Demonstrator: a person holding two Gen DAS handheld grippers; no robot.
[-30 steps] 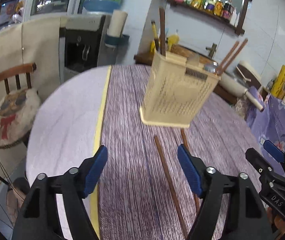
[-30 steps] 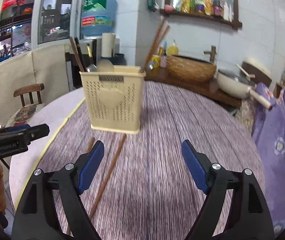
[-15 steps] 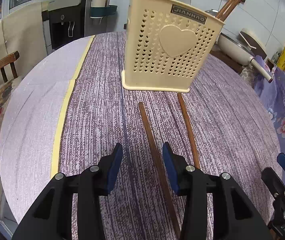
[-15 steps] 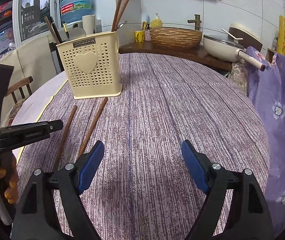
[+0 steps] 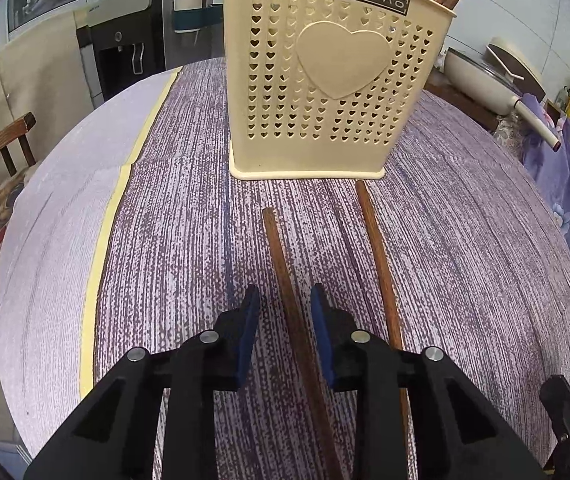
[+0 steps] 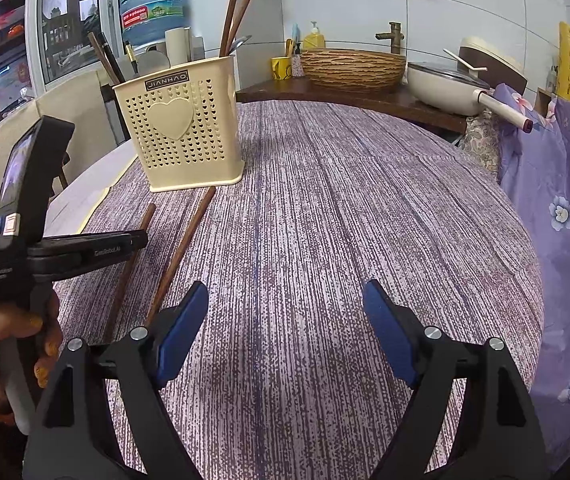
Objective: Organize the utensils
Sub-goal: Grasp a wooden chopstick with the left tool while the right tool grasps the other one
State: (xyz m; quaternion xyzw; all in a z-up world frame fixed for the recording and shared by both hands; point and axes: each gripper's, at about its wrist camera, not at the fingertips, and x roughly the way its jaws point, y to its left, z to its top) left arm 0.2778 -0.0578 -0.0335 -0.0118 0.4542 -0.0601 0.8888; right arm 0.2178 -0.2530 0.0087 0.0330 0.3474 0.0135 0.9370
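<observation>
While my left claw (image 5: 283, 312) tilts down at the counter (image 5: 465, 240), its jaws are closing around the nearer chopstick (image 5: 285, 280), pads not yet pressing. My right claw (image 6: 287, 312) hangs wide open over bare cloth. The second chopstick (image 5: 377, 256) touches the utensil holder (image 5: 325, 80), which holds upright chopsticks.

Right claw (image 6: 285, 320) open over tablecloth (image 6: 345, 208); cream holder (image 6: 181, 128) upright, two chopsticks (image 6: 181, 252) before it.
</observation>
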